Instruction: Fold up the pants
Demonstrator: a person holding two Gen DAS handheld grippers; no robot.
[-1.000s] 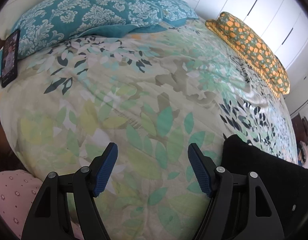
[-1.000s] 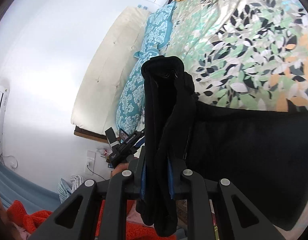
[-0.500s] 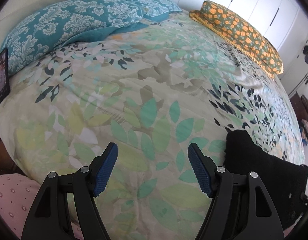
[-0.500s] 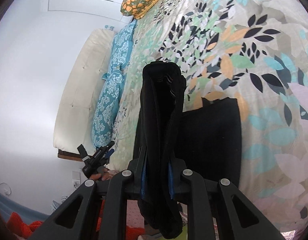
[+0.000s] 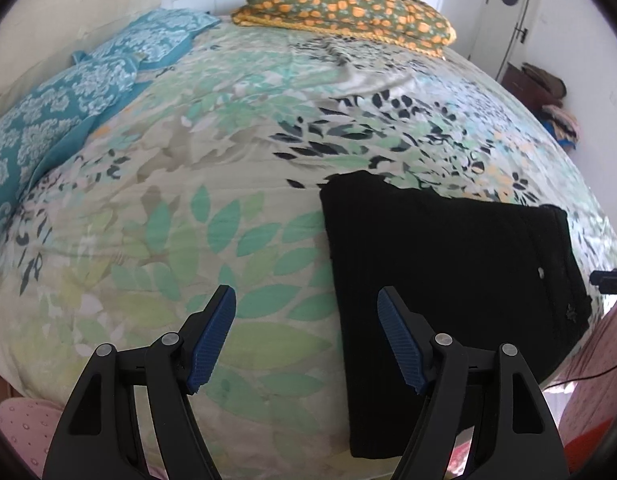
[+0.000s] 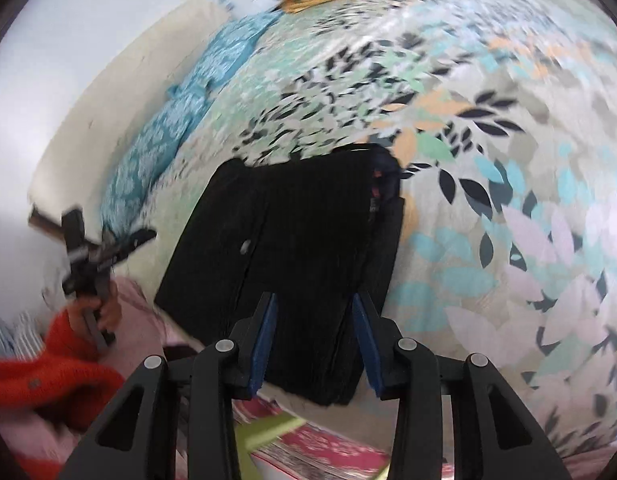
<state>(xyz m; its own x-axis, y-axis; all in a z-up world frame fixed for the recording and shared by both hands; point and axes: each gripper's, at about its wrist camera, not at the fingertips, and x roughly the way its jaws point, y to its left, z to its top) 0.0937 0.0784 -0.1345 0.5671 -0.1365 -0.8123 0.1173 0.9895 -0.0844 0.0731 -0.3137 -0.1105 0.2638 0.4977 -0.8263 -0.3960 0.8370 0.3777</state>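
The black pants lie folded in a flat rectangle on the leaf-print bedspread, close to the bed's near edge. My left gripper hovers open over bare bedspread just left of the pants, nothing between its fingers. In the right wrist view the pants lie flat below my right gripper. Its jaws are opening, and its blue pads stand apart over the near end of the fold without pressing it. The left gripper shows there too, held by a hand with a red sleeve.
Teal patterned pillows lean on a cream headboard at the left. An orange-flowered folded blanket lies at the bed's far side. Clothes are piled by the wall. A pink mat lies on the floor below the bed edge.
The right gripper held the pants hanging bunched between its pads; now it has let go and they lie flat. The left gripper swung right, bringing the pants into fuller view.
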